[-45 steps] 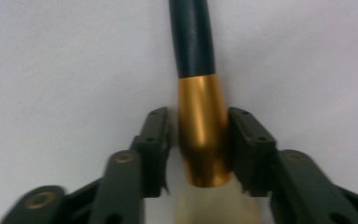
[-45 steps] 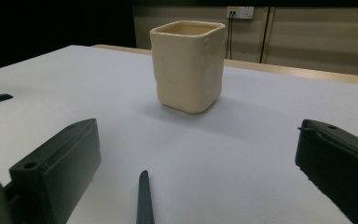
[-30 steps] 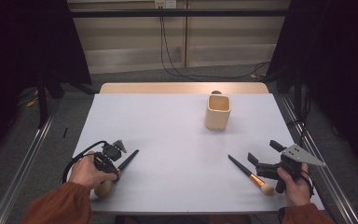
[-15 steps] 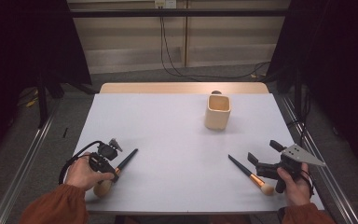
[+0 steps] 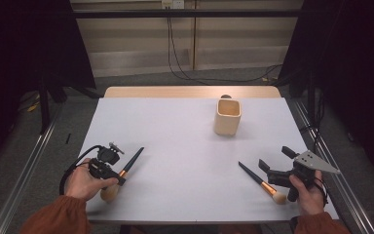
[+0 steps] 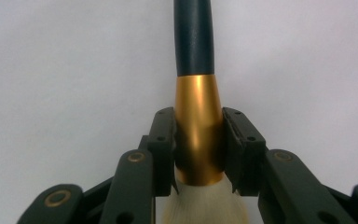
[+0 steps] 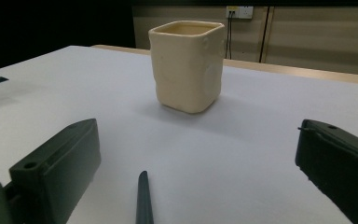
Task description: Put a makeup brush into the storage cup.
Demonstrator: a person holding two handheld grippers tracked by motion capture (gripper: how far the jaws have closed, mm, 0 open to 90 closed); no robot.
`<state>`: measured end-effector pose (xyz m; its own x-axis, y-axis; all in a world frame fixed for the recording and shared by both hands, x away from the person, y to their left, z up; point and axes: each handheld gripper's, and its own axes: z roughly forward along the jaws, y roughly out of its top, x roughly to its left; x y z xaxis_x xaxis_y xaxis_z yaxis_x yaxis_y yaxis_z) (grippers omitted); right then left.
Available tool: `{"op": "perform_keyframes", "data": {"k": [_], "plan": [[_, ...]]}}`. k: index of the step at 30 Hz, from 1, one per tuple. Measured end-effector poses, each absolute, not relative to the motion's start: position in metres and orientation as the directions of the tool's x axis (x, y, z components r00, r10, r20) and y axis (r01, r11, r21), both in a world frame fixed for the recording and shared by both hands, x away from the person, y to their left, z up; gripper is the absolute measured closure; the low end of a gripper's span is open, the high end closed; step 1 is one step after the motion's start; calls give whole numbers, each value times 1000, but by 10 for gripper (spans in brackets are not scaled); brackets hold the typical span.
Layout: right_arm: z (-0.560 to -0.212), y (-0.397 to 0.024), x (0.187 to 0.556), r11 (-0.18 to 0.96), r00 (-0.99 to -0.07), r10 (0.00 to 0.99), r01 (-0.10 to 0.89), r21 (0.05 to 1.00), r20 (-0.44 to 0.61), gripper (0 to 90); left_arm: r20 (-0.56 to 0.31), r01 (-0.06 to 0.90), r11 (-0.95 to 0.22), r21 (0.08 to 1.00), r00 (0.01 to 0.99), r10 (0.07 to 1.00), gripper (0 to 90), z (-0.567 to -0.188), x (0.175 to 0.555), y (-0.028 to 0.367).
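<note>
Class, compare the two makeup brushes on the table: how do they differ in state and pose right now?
The left brush is clamped at its gold ferrule by the left gripper; the right brush lies free between the open jaws of the right gripper. The left brush's handle points up-right, the right brush's up-left. Both share dark handles, gold ferrules and pale bristles.
</note>
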<state>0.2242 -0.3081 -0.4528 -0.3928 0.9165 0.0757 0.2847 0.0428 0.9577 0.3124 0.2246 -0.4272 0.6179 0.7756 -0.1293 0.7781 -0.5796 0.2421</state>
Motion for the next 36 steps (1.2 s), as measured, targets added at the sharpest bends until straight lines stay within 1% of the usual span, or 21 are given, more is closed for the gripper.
{"op": "perform_keyframes", "data": {"k": [1,3,6,8,9,10,11,13,15,20,24,25,28,34,36], "plan": [[-453,-308,224,42,-393,917,285,958,76,0,-138,778,-570,264,616,776,667,-426,312,225],[-453,-308,224,43,-392,917,285,958,75,0,-134,774,-572,270,619,774,667,-425,311,226],[-453,-308,224,43,-393,917,285,958,75,0,-147,774,-555,305,614,776,667,-424,310,227],[-453,-308,224,43,-392,917,284,958,75,0,-159,772,-532,347,608,778,666,-422,308,228],[-453,-308,224,42,-392,917,284,958,76,0,-149,761,-538,362,617,773,667,-420,308,230],[-453,-308,224,42,-392,917,283,958,75,0,-157,757,-522,393,614,773,667,-419,306,231],[-453,-308,224,42,-392,917,283,958,75,0,-157,757,-522,393,614,773,666,-419,306,231],[-453,-308,224,42,-392,917,283,958,76,0,-167,749,-501,435,613,772,667,-417,304,234],[-453,-308,224,42,-392,917,283,958,75,0,-162,740,-506,443,621,767,666,-417,304,234],[-453,-308,224,42,-392,917,283,958,75,0,-181,728,-475,495,620,763,666,-418,299,236],[-453,-308,224,42,-392,917,283,958,76,0,-185,698,-454,554,635,750,666,-416,296,238],[-453,-308,224,41,-391,917,282,958,76,0,-195,684,-434,586,640,743,666,-416,294,240],[-453,-308,224,40,-391,917,282,959,76,0,-195,675,-419,607,638,745,666,-415,292,241],[-453,-308,224,40,-392,917,280,959,76,0,-193,622,-358,696,642,742,666,-411,289,245],[-453,-308,224,39,-391,917,280,959,77,0,-187,611,-355,708,646,740,666,-411,289,245]]}}
